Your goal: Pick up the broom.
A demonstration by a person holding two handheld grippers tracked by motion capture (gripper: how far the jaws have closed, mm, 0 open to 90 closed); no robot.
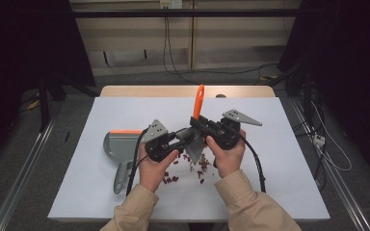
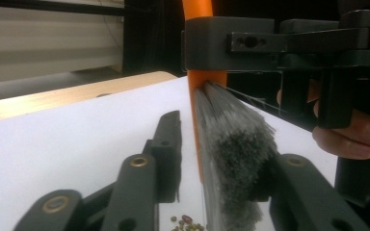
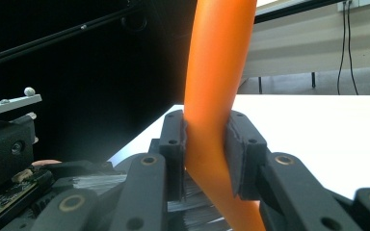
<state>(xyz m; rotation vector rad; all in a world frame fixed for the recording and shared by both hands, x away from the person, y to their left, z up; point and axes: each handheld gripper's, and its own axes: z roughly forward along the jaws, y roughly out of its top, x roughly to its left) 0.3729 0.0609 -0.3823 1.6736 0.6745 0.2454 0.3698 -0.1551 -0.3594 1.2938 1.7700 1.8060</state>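
White sheet [image 1: 279,183] covers our table, and nearest to us lie scattered beans [image 1: 189,169]. Above them we hold the brush [image 1: 196,142] upright, long axis vertical, bristles down. Our right gripper [image 3: 207,156] is clenched on its orange handle [image 3: 215,82]. Our left gripper [image 2: 221,159] has its jaws around the grey bristles [image 2: 236,159]; whether they already press, we cannot tell. Left of our hands, apart, lies the grey dustpan [image 1: 118,149], with nothing between.

A lab: black curtains [image 1: 24,43] and loose cables [image 1: 173,62] surround the table [image 1: 294,192].
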